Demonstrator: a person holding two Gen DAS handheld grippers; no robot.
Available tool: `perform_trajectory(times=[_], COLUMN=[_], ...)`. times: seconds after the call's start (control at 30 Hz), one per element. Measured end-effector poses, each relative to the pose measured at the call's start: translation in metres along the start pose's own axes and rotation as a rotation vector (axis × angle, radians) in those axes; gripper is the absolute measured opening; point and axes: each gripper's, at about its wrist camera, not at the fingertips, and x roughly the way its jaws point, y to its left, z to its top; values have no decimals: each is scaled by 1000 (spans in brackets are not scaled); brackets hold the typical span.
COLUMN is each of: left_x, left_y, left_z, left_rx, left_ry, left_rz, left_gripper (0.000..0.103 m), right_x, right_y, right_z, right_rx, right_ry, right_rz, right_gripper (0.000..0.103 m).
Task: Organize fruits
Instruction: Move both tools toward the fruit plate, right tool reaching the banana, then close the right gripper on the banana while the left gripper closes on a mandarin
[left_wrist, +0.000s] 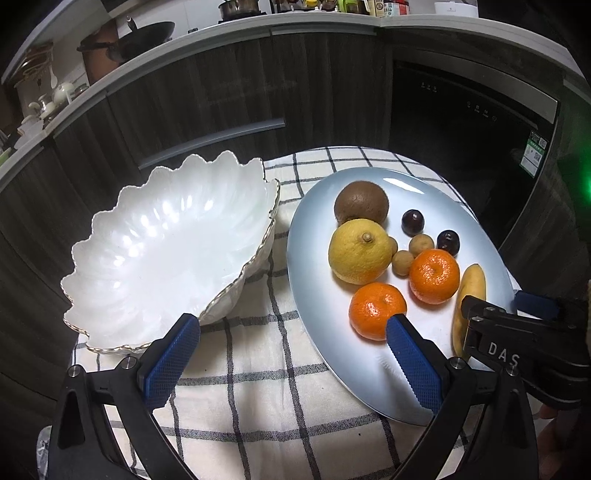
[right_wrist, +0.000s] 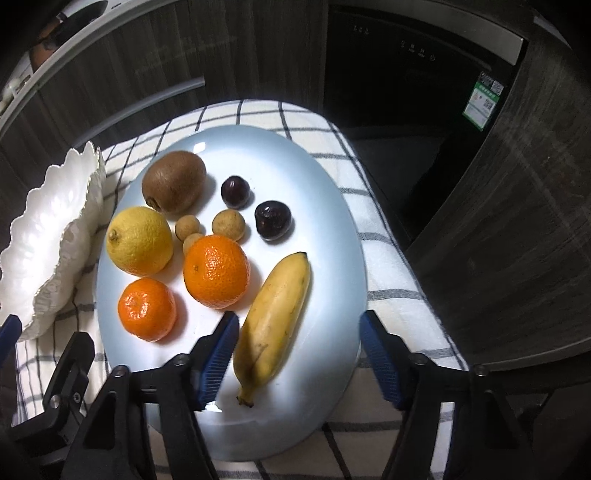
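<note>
White scalloped bowl (left_wrist: 166, 251): stood at the left on the checked cloth (left_wrist: 251, 398) covering the worktop, gilt-edged, nothing in it, its right rim just beside the plate.

Left tool (left_wrist: 291, 332): blue-padded fingers spread wide, nothing between them; one finger (left_wrist: 171, 360) lay in front of the bowl's near rim, the other over the near left part of the plate, just before the nearer mandarin.

Pale blue oval plate (right_wrist: 332, 221): lay right of the bowl on the same cloth and carried all the fruit.

Contents of the plate, left to right in the right wrist view:
- Lemon (right_wrist: 140, 245), at the left edge, touching or nearly touching the kiwi behind it.
- Nearer mandarin (right_wrist: 147, 309), in front of the lemon.
- Kiwi (right_wrist: 173, 181), at the far left of the plate.
- Three small tan round fruits (right_wrist: 228, 224), clustered mid-plate between the lemon and the dark fruits; one partly hidden behind the larger mandarin.
- Larger mandarin (right_wrist: 216, 271), central, close to the banana.
- Two dark cherries (right_wrist: 235, 192), far side, apart from one another.
- Small banana (right_wrist: 271, 325), lying on the right half, stem end towards the camera.

Right tool (right_wrist: 299, 328): held over the near end of the plate, jaws partly spread with the banana's lower half between them; the left finger (right_wrist: 218, 360) was just beside the banana's skin, contact not certain, and the right finger stood clear of it at the plate's rim.

Dark wood-grain cabinet fronts (left_wrist: 207, 96) and a black appliance door (left_wrist: 461, 122) stood behind the worktop.
</note>
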Motion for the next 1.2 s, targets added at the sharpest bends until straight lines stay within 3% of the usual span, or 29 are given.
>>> perform_trajectory(times=[0.2,0.27,0.33,0.4,0.97,1.2], left_x=[9,11,13,13,25,48], left_y=[6,9,9,9,-34,-52], left_z=[2,2,2,2,13,11], left_rx=[-13,-20,-19,-19,40,98], left_ry=[13,19,21,22,14,70], left_rz=[20,19,21,15,-79,-89], left_gripper=[103,103,103,103,102,86], right_x=[13,18,20,20,-14,-8], right_y=[8,10,13,12,-26,-30], right_z=[3,5,4,4,2,3], right_rx=[7,7,2,8,26,38], right_ry=[14,28,32,30,-69,-67], right_rz=[17,32,44,55,34,44], right_gripper=[62,54,36,33,32,32])
